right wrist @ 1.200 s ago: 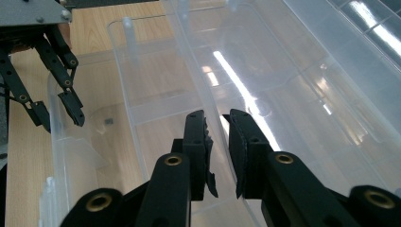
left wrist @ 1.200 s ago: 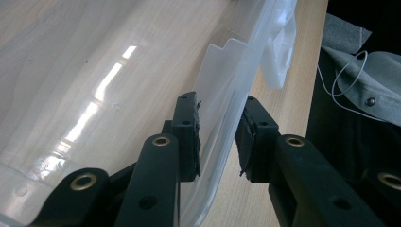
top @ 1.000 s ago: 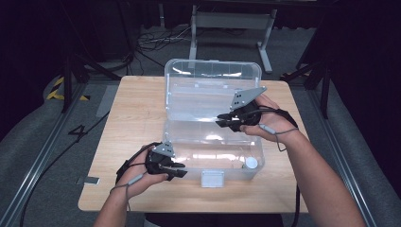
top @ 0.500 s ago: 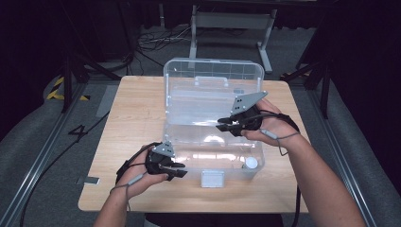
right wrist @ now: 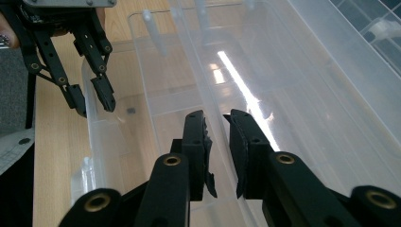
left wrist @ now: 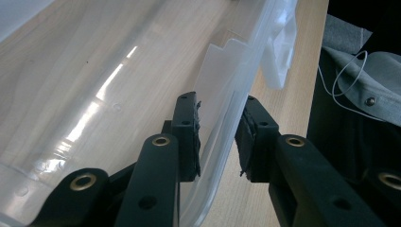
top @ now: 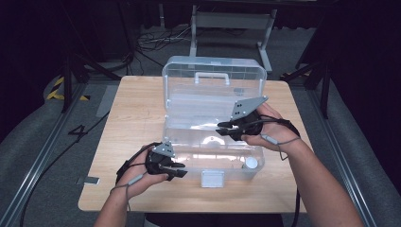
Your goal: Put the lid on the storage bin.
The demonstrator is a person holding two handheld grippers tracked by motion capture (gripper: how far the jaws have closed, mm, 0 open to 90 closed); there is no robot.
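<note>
High view: clear plastic box [top: 213,111] at frame centre on wooden table [top: 132,118], lid up. Left gripper [top: 176,170] at box's lower left front wall, right gripper [top: 226,128] over its right side.

Left gripper view: left gripper [left wrist: 218,137] jaws apart, straddling the box wall [left wrist: 222,109], not clamped.

Right gripper view: right gripper [right wrist: 218,142] jaws slightly apart around a thin inner wall [right wrist: 198,85]; left gripper [right wrist: 97,101] upper left, jaws apart.
</note>
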